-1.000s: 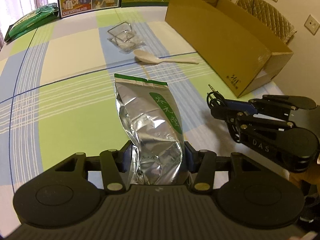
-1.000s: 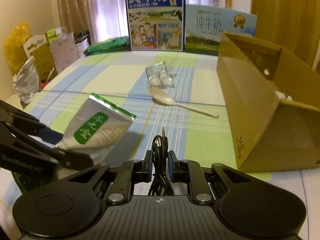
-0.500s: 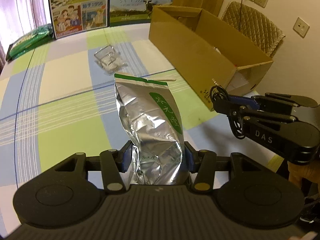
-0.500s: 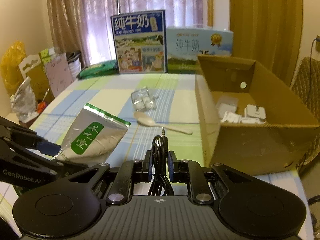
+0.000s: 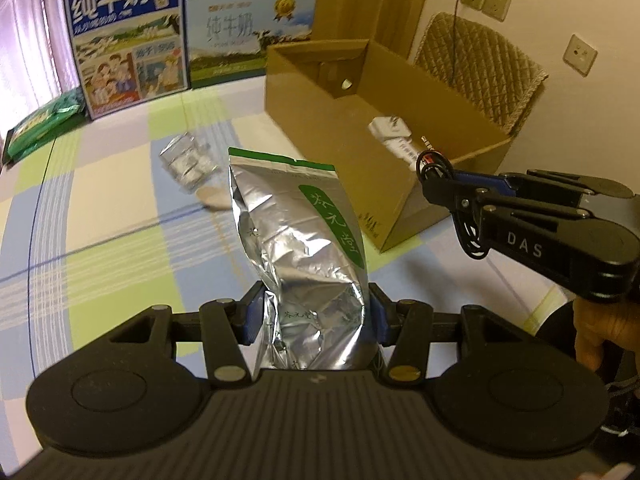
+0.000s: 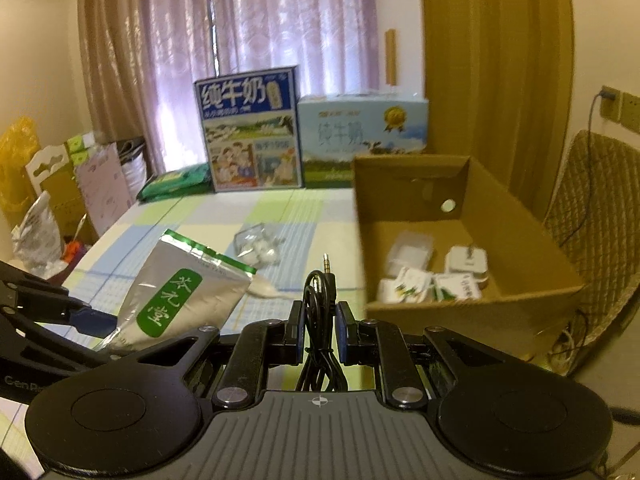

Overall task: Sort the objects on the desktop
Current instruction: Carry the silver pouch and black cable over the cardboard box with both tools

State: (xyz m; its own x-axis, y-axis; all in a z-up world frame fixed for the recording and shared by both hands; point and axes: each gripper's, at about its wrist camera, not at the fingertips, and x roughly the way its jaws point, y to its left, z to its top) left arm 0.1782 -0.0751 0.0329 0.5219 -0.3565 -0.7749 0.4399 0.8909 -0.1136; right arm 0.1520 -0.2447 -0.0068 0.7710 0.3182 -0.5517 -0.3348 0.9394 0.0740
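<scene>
Two grippers are loaded: the left gripper (image 5: 316,314) pinches the lower end of a silver foil pouch (image 5: 304,256) held upright above the checked tablecloth (image 5: 100,208), and the right gripper (image 6: 318,330) clamps a coiled black audio cable (image 6: 318,312), plug up. Beyond lie a pale spoon (image 6: 262,289) and a clear packet (image 6: 258,249); the open cardboard box (image 6: 516,224) holds small white items.

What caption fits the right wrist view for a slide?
Right gripper holds a coiled audio cable near the open cardboard box.
</scene>
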